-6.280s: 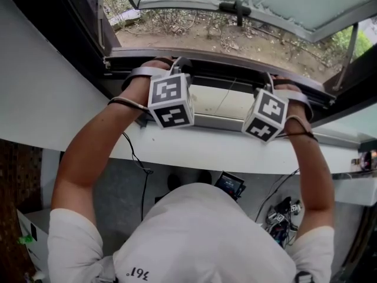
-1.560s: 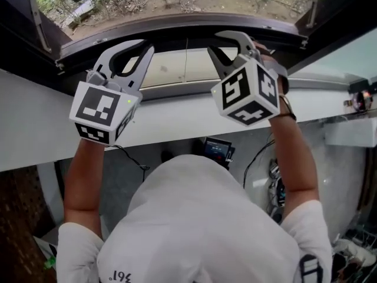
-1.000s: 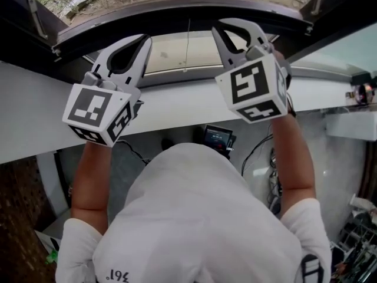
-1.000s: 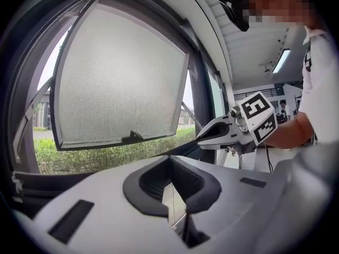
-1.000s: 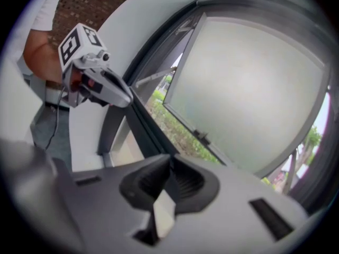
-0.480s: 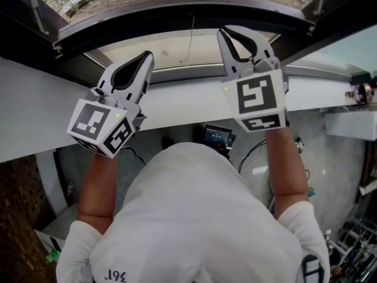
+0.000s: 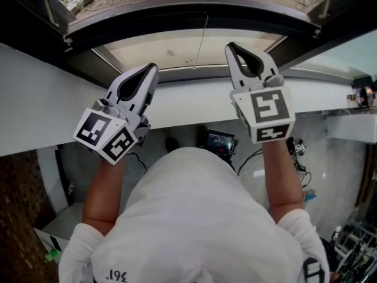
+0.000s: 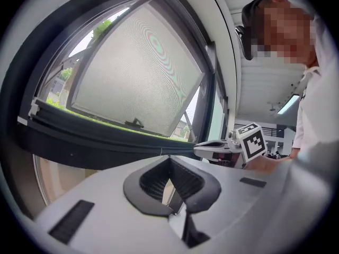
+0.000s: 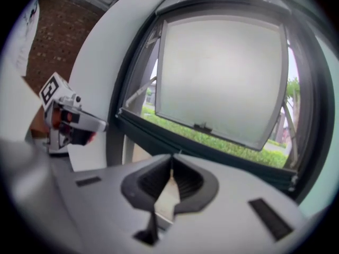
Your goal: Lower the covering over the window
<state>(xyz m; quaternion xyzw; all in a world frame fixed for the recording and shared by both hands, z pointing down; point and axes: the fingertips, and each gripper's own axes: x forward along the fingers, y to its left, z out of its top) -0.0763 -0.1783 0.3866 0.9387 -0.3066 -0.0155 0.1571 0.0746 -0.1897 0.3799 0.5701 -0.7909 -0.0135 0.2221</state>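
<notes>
Nearest is the person's white shirt [image 7: 194,229]. Both bare forearms reach up and forward from it to the white sill [image 7: 188,102]. Under the sill is a grey floor [image 7: 147,175] with a small screen device [image 7: 221,140] and loose cables [image 7: 294,152]. A brown brick wall [image 7: 17,217] stands at the sill's left end.

The left gripper [image 7: 152,69] is held over the sill's left half, pointing about level at the window, its marker cube [image 7: 109,135] nearest the person. Its jaws are closed tip to tip with nothing between them. The right gripper [image 7: 231,46] is over the sill's right half, rolled so its cube [image 7: 265,114] faces up, and its tips reach just past the sill's far edge. Its jaws are also pressed together and empty. The two are apart, and neither touches the window.

Just beyond the sill, what looks like the covering [image 7: 177,46], a pale beige sheet, fills the low strip of window up to a dark crossbar [image 7: 177,13]. A thin cord [image 7: 203,40] hangs in front of it.

Above the crossbar the window is uncovered, and a frosted sash [image 9: 222,78] swings outward over grass [image 9: 212,136].
</notes>
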